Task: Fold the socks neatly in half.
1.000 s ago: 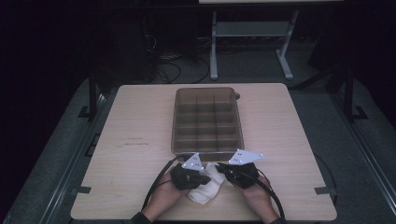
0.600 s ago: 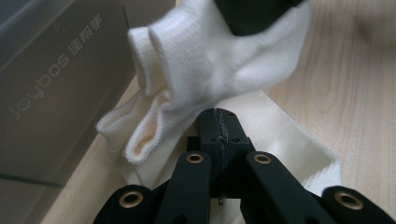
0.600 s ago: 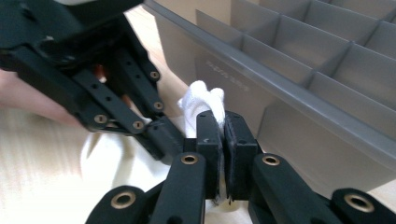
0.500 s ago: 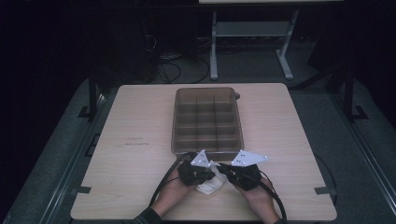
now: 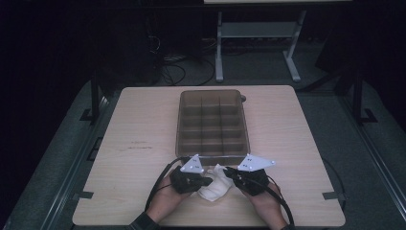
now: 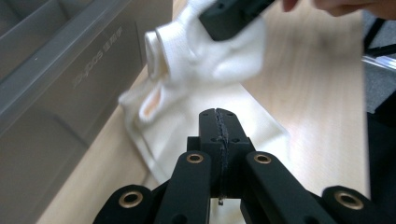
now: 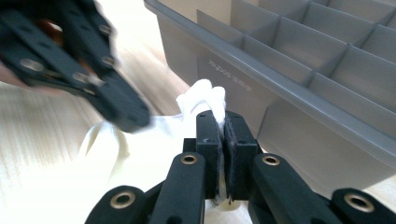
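Your right gripper (image 7: 223,122), low centre of its own view, has its jaws pinched on a fold of the white cloth (image 7: 140,154). Your left gripper (image 6: 218,122) has its jaws pressed together with nothing visibly between them, above the same cloth. In the high view the cloth (image 5: 214,188) lies bottom centre, just below the divided tray (image 5: 213,122). Every visible compartment is empty; stowing, if intended, is not yet done.

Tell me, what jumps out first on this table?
The white sock, crumpled at the table's near edge between two hand-held grippers. The right gripper pinches a fold of it; the left gripper is shut on its fabric too. Just beyond sits a grey divided organizer box, its compartments empty.
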`<state>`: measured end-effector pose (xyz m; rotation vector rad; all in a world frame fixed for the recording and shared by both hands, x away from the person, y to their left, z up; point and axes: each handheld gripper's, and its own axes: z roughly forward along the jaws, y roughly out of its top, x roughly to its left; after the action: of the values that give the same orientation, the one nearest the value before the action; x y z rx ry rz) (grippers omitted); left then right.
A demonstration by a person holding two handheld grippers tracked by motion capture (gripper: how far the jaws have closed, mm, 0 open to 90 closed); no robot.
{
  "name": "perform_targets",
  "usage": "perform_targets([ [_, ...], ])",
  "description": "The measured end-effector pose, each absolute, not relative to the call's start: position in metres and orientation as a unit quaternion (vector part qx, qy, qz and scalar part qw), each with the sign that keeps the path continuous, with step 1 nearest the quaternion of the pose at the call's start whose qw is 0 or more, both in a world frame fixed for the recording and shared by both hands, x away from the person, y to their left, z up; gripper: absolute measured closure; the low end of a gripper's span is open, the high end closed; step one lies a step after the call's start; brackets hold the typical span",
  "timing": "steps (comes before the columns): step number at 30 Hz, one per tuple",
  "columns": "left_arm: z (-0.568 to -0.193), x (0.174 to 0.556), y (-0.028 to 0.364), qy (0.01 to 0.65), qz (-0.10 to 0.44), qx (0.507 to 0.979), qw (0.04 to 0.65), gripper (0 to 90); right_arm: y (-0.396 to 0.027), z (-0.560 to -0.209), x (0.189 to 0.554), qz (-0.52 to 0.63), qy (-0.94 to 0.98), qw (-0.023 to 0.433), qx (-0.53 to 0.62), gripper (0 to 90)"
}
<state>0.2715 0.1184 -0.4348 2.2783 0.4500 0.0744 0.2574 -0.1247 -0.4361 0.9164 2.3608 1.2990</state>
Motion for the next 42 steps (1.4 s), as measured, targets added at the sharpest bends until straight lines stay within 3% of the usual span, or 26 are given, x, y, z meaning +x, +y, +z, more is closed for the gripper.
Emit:
perform_targets([
  [9,-0.441,0.257,0.127,0.180,0.017,0.900,0.395,90.0,-0.129,-0.436,0.260,0.443,0.819,0.158,0.328,86.0],
  [22,-0.459,0.264,0.115,0.182,0.013,0.911,0.368,90.0,-0.122,-0.432,0.248,0.447,0.823,0.168,0.307,85.9],
  [42,-0.457,0.264,0.118,0.186,0.004,0.909,0.373,90.0,-0.088,-0.445,0.225,0.426,0.856,0.142,0.257,85.3],
])
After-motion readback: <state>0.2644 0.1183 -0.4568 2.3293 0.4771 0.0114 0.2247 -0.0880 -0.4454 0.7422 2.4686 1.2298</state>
